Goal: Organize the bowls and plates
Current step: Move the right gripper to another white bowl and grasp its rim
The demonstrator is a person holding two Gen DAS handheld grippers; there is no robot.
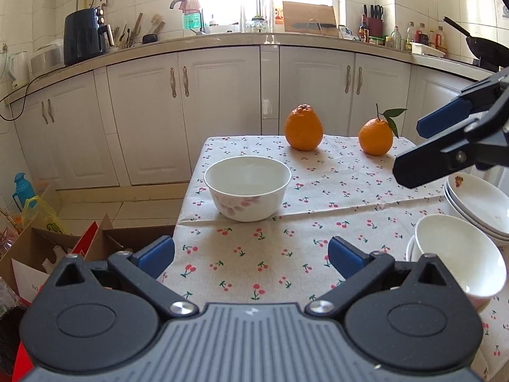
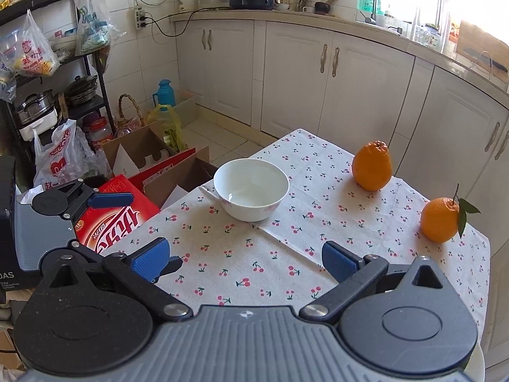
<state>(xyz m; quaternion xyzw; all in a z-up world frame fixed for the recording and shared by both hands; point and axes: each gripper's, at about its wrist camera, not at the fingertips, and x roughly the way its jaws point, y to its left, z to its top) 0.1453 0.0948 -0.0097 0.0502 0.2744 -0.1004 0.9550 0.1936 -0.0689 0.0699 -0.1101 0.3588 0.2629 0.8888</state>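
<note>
1. Sitting alone mid-frame in both views: white round ceramic bowl with pink flower print (image 1: pixel 247 187), upright on the cherry-print tablecloth (image 1: pixel 286 254), dead ahead of both claws.
2. Left gripper (image 1: pixel 251 256): jaws wide, empty.
3. Right gripper (image 2: pixel 245 259): jaws wide, empty.
4. Stacked white plates (image 1: pixel 483 207) and another white bowl (image 1: pixel 458 254) sit lower right in the left view.
5. Judgement: neither hand is clearly nearer; the round bowl has no long axis.

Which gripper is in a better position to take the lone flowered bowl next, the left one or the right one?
Probably the left. The left gripper is open, low over the tablecloth, and the flowered bowl lies straight ahead between its fingers. The right gripper, also open, faces the bowl too but looks higher.
</note>
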